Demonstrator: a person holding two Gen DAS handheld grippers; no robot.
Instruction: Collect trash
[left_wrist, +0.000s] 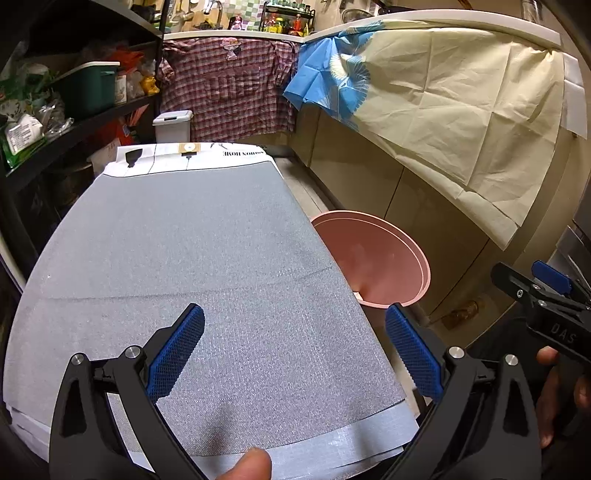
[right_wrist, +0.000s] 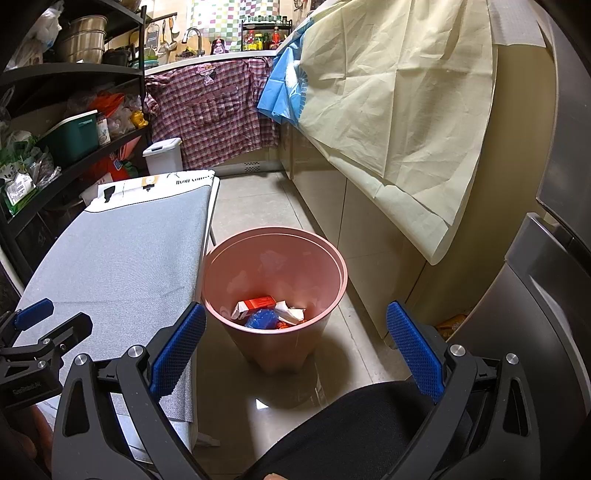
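Observation:
A pink trash bin (right_wrist: 275, 266) stands on the tiled floor to the right of a grey-covered table (right_wrist: 122, 254). Inside it lie a red-and-white carton (right_wrist: 256, 305), a blue wrapper (right_wrist: 263, 319) and white paper scraps (right_wrist: 291, 314). My right gripper (right_wrist: 295, 325) is open and empty, above and in front of the bin. My left gripper (left_wrist: 295, 325) is open and empty over the near end of the grey table (left_wrist: 184, 251); the bin's rim (left_wrist: 373, 258) shows past the table's right edge. The right gripper (left_wrist: 546, 291) shows at the far right of the left wrist view.
Kitchen cabinets draped with a cream sheet (right_wrist: 399, 122) run along the right. A steel fridge (right_wrist: 554, 295) stands at the near right. Black shelves (right_wrist: 70, 147) with boxes and bags line the left. A small white bin (right_wrist: 162, 155) and a plaid shirt (right_wrist: 214, 114) are at the back.

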